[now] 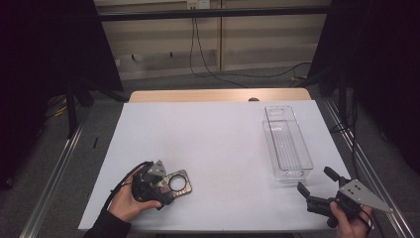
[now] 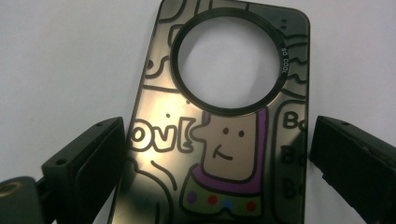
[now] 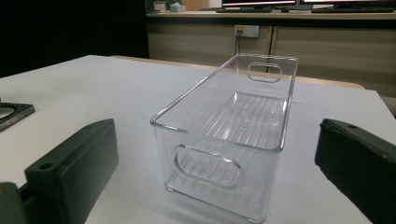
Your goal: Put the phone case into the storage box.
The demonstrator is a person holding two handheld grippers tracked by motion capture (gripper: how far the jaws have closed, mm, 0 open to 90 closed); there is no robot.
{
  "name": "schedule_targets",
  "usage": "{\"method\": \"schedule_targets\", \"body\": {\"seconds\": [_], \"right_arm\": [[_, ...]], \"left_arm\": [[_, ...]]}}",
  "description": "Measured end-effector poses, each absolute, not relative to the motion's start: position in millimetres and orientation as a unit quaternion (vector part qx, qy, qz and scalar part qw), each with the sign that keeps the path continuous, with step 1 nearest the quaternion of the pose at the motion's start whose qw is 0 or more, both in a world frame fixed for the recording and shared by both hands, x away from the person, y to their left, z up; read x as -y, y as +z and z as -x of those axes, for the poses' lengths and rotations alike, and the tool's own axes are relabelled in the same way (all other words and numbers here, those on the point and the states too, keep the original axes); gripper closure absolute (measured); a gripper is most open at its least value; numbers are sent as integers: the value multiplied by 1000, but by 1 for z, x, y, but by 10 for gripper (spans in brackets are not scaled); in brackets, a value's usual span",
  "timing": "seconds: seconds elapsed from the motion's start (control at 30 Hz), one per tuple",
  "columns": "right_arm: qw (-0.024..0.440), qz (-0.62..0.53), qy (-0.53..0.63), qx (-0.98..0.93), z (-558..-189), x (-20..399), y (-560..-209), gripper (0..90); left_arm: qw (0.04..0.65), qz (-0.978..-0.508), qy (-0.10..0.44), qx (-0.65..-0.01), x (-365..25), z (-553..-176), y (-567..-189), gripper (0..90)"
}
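- The flat, dark, glossy phone case with a large round camera hole and cartoon line drawings (image 1: 177, 183) lies flat on the white table cover (image 1: 208, 144), near the front left part of the sheet
- In the left gripper view the phone case (image 2: 224, 126) shows a black ring around its round opening, a cartoon face with a purple collar and coloured dots below it, and outlined letters on either side
- The left gripper (image 1: 157, 182) sits low over the case, held by the person's left hand (image 1: 130, 202); its jaws stand apart, one on each long side of the case, with a gap visible at both edges, so they are not clamped on it
- The clear, long, rectangular plastic bin with oval handle cut-outs (image 1: 286, 144) stands upright on the right side of the sheet, well apart from the case
- The right gripper (image 1: 313, 182) is held by the person's right hand (image 1: 349, 222) at the front right corner of the table, pointing toward the near end of the bin; its jaws are wide apart with nothing between them
- In the right gripper view the bin (image 3: 229, 135) is empty, with a ribbed floor, and a corner of the case (image 3: 13, 114) shows at the far left edge
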State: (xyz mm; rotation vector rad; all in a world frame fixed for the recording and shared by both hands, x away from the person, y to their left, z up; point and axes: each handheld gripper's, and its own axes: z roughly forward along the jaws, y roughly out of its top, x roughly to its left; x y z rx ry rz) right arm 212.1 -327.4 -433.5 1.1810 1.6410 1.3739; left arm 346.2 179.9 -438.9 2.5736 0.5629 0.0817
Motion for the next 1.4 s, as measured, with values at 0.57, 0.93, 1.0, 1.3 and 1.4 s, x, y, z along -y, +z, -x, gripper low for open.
{"method": "schedule_targets", "body": {"seconds": [0.57, 0.93, 1.0, 1.3, 1.4], "right_arm": [[342, -454, 528, -632, -212, 327, -434, 0], [342, -453, 527, -633, -212, 327, -434, 0], [342, -453, 527, -633, -212, 327, -434, 0], [342, -453, 526, -633, -212, 328, -434, 0], [341, -453, 528, -632, -212, 327, -433, 0]], "left_arm": [[247, -948, 26, -201, -179, -348, -441, 31], [245, -946, 30, -208, -179, -346, -438, 101], [242, -947, 32, -210, -179, -345, -438, 119], [249, -943, 34, -218, -180, -344, -437, 123], [257, -940, 36, -221, -181, -343, -438, 123]]}}
